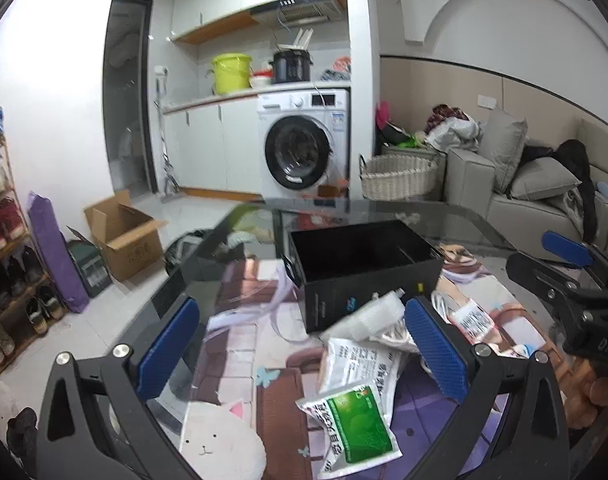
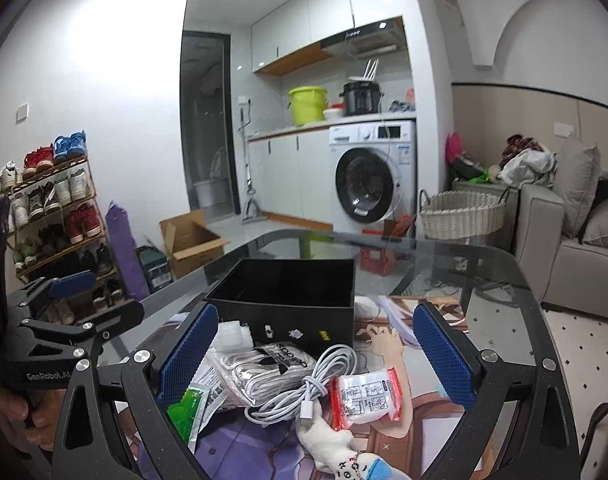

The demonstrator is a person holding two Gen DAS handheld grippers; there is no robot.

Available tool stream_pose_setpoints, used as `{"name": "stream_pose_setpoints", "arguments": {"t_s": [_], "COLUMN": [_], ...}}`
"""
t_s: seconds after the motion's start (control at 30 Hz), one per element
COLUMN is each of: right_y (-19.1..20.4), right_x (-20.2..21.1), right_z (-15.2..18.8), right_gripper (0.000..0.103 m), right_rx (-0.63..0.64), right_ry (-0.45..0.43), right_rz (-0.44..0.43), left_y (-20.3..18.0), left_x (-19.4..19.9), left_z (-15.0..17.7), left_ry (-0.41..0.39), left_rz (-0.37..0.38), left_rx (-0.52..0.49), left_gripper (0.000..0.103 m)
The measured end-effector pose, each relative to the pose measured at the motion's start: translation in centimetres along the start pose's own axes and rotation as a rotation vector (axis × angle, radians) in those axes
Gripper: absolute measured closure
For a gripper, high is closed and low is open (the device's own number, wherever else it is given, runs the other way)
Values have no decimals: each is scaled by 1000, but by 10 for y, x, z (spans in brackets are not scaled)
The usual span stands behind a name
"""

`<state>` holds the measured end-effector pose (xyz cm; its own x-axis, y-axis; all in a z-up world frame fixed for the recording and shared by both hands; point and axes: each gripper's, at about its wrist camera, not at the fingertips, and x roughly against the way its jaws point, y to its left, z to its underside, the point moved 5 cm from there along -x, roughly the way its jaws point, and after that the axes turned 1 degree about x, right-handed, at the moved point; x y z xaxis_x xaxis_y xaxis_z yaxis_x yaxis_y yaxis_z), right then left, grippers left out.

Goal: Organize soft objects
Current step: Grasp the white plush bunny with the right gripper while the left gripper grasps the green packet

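Two packets (image 1: 354,412) between left claw (image 1: 302,344) (spread)

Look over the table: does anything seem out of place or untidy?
Yes. The black box stands empty while the soft items lie loosely heaped in front of it: white cable, green packet, red-edged sachet and plush toy. Both claws are open, holding nothing.

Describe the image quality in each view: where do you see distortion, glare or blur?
Left wrist view: strong fisheye bending, dark vignette corners; the washer looks slightly smeared; the wall at left is blown out. Right wrist view: same barrel distortion; the glass table reflects the room along its far edge; the cable and black box are fairly sharp.
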<state>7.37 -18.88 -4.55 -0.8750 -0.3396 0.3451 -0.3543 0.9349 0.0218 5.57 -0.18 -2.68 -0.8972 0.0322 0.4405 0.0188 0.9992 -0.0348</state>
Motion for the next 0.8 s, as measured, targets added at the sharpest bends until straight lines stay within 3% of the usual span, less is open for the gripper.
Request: {"name": "stream_pose_setpoints", "arguments": {"t_s": [0.13,0.27,0.3,0.43,0.6,0.8], "right_y": [-3,-6,-5,-2,-7,-4], "right_x": [-7,-18,-23,-37,-48,-57], "right_z": [-6,-5,0,26,56,79], "right_gripper": [3,3,6,34,42,54], "right_rx": [53,90,113,212,261,312], "right_ry": [88,203,249,423,545,630], "right_rz": [-18,-74,-90,-130,-119,-131], "left_y": [2,3,2,-3,-27,-41], "left_x": [-6,-22,-26,-36,-44,-53], "left_z": [0,9,13,28,52,76], "left_ry": [67,198,232,334,446,537], "left_rz": [20,37,46,82,135,124], "left_rx": [4,-1,-4,-31,-119,-212], "left_gripper": [0,5,8,13,14,14]}}
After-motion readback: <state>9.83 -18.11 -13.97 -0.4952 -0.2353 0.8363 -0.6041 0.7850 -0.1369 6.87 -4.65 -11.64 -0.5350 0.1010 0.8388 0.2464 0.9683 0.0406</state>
